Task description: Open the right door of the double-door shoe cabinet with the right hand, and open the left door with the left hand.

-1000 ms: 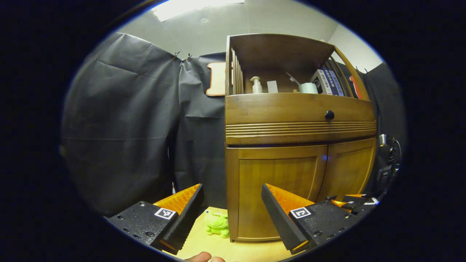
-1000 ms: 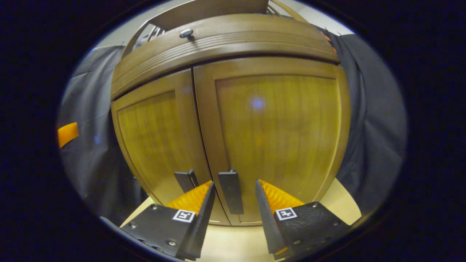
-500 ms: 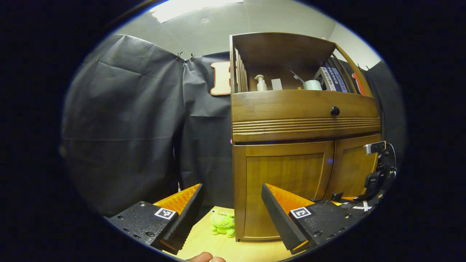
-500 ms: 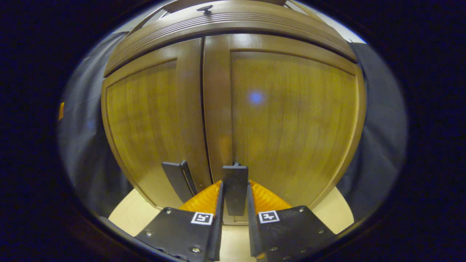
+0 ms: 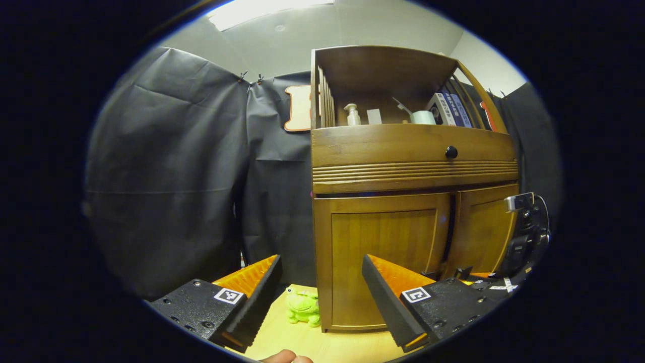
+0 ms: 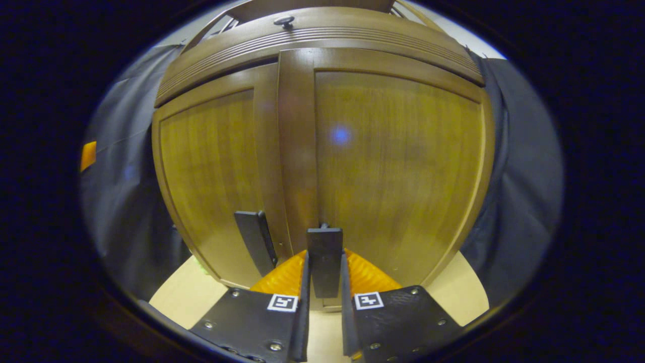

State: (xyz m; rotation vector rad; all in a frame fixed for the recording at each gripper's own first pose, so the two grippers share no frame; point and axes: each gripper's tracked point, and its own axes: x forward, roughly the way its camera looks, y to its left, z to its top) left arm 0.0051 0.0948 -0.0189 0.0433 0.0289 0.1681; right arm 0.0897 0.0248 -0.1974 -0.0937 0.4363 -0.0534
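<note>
The wooden shoe cabinet (image 5: 413, 171) stands on a pale table. In the right gripper view my right gripper (image 6: 325, 287) is shut on the black handle (image 6: 325, 254) of the right door (image 6: 398, 171). That door stands slightly ajar: in the left gripper view a dark gap (image 5: 450, 227) runs between the left door (image 5: 383, 262) and the right door (image 5: 481, 232). The left door's handle (image 6: 256, 242) hangs free beside the held one. My left gripper (image 5: 322, 302) is open and holds nothing, well short of the cabinet's left corner. The right gripper (image 5: 521, 242) also shows at the far right.
A green frog toy (image 5: 302, 308) lies on the table (image 5: 312, 343) by the cabinet's left front corner. Above the doors is a drawer with a black knob (image 5: 451, 151), and an open shelf holds a pump bottle (image 5: 352, 115), a tape roll and books.
My right gripper moved in and shut on the right door's handle, then drew the door slightly out, so a dark gap opened between the doors. My left gripper stayed open and barely shifted.
</note>
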